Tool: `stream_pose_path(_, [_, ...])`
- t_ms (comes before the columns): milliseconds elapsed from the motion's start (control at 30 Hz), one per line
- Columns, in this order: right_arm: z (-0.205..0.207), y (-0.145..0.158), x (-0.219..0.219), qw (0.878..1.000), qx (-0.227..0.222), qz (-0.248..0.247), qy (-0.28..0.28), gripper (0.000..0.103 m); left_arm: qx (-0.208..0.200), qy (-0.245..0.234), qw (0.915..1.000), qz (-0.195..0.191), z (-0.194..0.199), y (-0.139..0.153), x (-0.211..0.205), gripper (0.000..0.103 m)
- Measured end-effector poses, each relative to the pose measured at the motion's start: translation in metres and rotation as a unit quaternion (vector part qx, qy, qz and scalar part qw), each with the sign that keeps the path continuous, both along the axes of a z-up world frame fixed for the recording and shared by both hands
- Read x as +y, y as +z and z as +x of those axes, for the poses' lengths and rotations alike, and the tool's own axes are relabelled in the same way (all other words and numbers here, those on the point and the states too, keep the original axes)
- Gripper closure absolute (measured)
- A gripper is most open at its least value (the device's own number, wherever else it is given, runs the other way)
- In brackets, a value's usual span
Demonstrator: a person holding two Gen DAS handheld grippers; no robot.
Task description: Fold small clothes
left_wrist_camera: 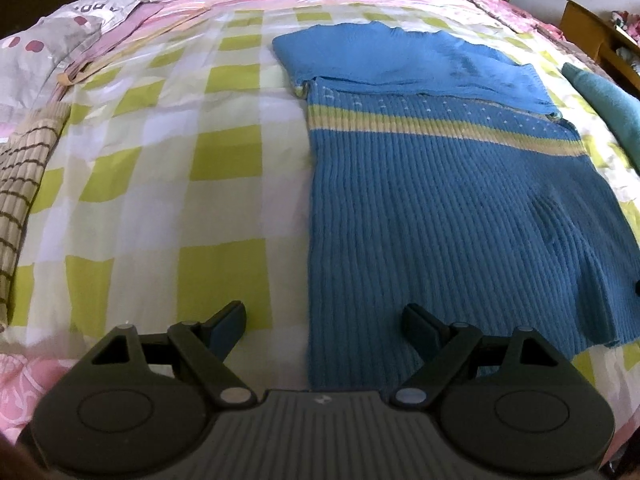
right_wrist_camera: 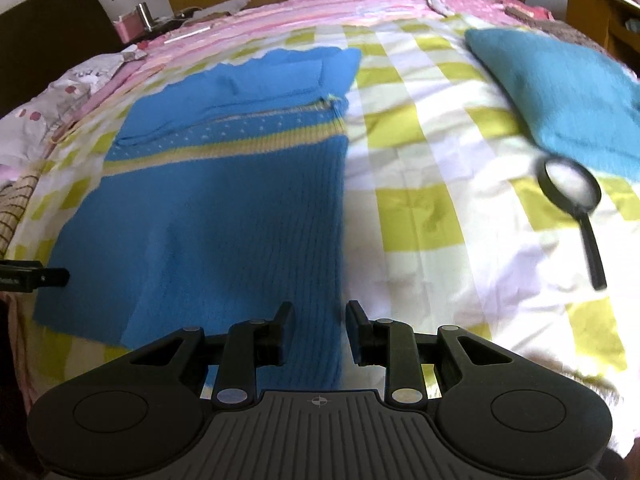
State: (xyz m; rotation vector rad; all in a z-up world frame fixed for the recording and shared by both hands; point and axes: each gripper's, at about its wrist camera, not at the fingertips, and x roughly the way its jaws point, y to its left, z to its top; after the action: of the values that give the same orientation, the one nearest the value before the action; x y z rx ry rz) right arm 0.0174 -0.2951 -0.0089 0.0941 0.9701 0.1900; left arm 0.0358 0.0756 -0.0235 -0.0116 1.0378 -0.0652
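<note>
sweater (left_wrist_camera: 460, 220) in blue ribbed knit is laid flat on the checked bedspread (left_wrist_camera: 168, 168), its sleeves already turned in across the chest above a yellow stripe, so that a long narrow panel is left with the hem nearest the tongs. the left gripper (left_wrist_camera: 324, 320) is held wide open above the near left corner of the hem, one finger over the bedspread and the other over the knit; nothing is gripped. the right gripper (right_wrist_camera: 318, 330) is held narrowly parted over the near right edge of the hem, and the pads are not seen to press on the cloth, so it is judged empty too.

the step in hand is judged to be the taking up of the hem for a fold toward the collar. it would be done best if both corners were pinched at matching spots close to the edge, with every layer of knit caught between the pads and no bedspread gathered underneath. the right jaws would need to be lowered until the edge lies between them before being closed. the hem should then be lifted evenly and carried straight, so the side edges stay aligned.

a folded teal cloth (right_wrist_camera: 560, 92) and a magnifying glass (right_wrist_camera: 572, 196) lie well apart on the right and need not be disturbed.
</note>
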Motion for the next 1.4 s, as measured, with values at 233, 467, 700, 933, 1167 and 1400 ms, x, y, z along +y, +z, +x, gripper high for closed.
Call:
stream_pose_path(233, [-0.004, -0.001, -0.003, 1.0, 0.009, 0.025, 0.003, 0.074, 0.005, 0.007, 0.9999, -0.014, 0.0, 0.0, 0.004, 0.016])
stream_pose_path(467, [-0.004, -0.004, -0.017, 0.995, 0.025, 0.094, -0.016, 0.071, 0.004, 0.019, 0.9979, -0.061, -0.001, 0.003, 0.017, 0.024])
stream_pose_path(700, [-0.001, -0.007, -0.023, 0.99, 0.029, 0.132, -0.035, 0.071, 0.004, 0.037, 0.9888, -0.144, -0.003, 0.005, 0.036, 0.039])
stream_pose_path(933, [-0.004, -0.008, -0.025, 0.989, 0.022, 0.142, -0.04, 0.071, 0.008, 0.02, 0.9883, -0.151, -0.005, 0.005, 0.029, 0.041])
stream_pose_path(1167, [-0.006, -0.011, -0.033, 0.985, 0.01, 0.161, -0.061, 0.072, 0.009, 0.015, 0.9857, -0.167, -0.007, 0.005, 0.028, 0.042])
stream_pose_path(1400, [-0.004, -0.013, -0.037, 0.983, 0.009, 0.17, -0.064, 0.071, 0.015, 0.008, 0.9838, -0.179, -0.007, 0.004, 0.023, 0.043])
